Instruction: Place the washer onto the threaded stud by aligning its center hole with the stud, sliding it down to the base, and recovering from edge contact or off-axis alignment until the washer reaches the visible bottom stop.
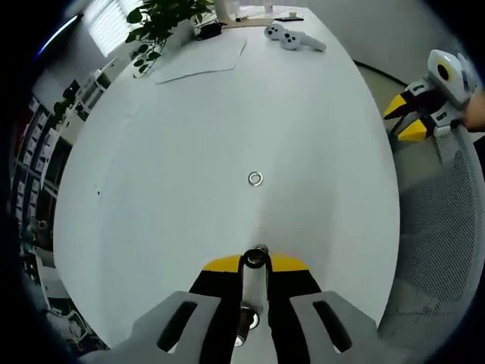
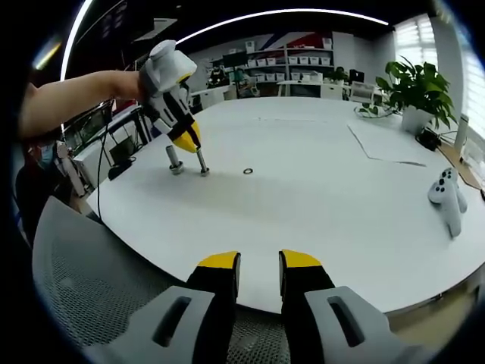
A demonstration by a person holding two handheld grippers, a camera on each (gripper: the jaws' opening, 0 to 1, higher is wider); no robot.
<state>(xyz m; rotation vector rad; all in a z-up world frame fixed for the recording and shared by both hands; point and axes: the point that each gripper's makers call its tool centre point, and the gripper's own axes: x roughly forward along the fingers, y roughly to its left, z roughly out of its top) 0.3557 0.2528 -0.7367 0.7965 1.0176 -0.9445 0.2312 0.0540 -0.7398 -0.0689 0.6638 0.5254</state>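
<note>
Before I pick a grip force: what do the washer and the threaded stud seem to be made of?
The washer looks like bright metal, probably steel: a thin silvery ring glinting on the white table. The threaded stud also looks metallic, grey and shiny, held upright by the left hand-held gripper. Any plating is too small to tell.

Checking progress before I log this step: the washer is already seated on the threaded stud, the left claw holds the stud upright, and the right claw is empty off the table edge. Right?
Not quite. The washer lies flat on the white table, apart from the threaded stud, as the left gripper view shows. The rest stands: the left claw grips the stud, and the right claw is empty off the table edge.
</note>
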